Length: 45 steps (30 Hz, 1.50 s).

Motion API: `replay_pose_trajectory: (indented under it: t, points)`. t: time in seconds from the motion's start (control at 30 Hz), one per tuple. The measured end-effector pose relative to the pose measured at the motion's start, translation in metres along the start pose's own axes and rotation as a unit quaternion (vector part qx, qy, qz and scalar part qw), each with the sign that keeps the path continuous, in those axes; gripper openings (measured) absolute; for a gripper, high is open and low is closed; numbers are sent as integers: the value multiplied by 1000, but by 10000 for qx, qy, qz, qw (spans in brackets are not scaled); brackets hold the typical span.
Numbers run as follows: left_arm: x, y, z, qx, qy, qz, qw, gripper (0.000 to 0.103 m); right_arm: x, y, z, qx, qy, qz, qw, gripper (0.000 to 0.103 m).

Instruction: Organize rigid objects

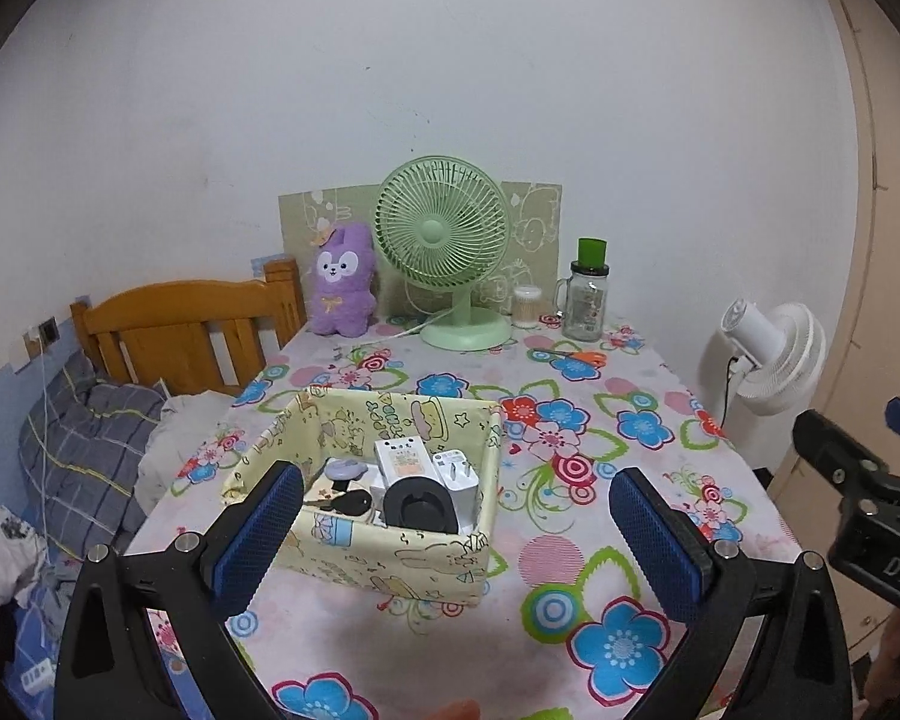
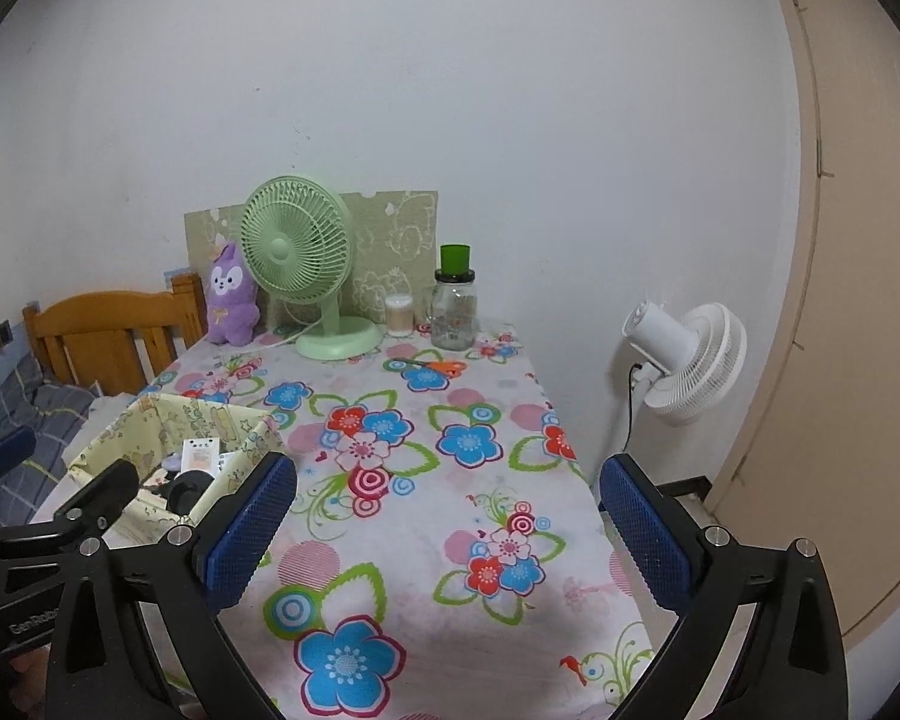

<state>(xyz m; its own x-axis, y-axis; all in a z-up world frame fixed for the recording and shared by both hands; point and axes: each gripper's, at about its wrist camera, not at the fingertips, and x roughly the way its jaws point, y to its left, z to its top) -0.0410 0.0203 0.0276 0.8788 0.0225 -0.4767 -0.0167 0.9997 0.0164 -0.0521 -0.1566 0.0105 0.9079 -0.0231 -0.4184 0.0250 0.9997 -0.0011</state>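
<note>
White tablecloth (image 2: 450, 516) printed with blue, red and pink flowers; pale yellow cartoon-print fabric box (image 1: 354, 552) at nine o'clock; mint-green fan (image 1: 444, 240) at twelve (purple plush rabbit (image 1: 339, 282) beside it).

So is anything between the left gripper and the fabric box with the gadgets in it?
Nothing visible. The left gripper is open and empty, with the yellow fabric box straight ahead between its fingers. Only bare floral tablecloth lies around the box.

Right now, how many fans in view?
2. Green desk fan stands at the table's back edge, right of the purple plush; white fan is off the table's right side, near the wall.
</note>
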Motion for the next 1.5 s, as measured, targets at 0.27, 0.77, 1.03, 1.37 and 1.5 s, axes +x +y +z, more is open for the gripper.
replay_pose_trajectory:
  t: [0.27, 0.77, 1.03, 1.37, 1.5]
  points:
    - [2, 3, -3, -41, 65, -98, 9999, 103, -1, 3, -4, 48, 18, 41, 10000, 102]
    - [-4, -2, -2, 88, -108, -80, 9999, 103, -5, 3, -6, 103, -114, 18, 9999, 103]
    - [-7, -4, -3, 126, -150, -57, 9998, 103, -7, 2, -6, 126, -131, 16, 9998, 103]
    - [-6, -3, -3, 122, -118, -46, 9998, 103, -8, 1, -5, 184, -135, 42, 9997, 103]
    - [-6, -2, -2, 125, -121, -49, 9998, 103, -9, 1, -5, 200, -131, 53, 9997, 103]
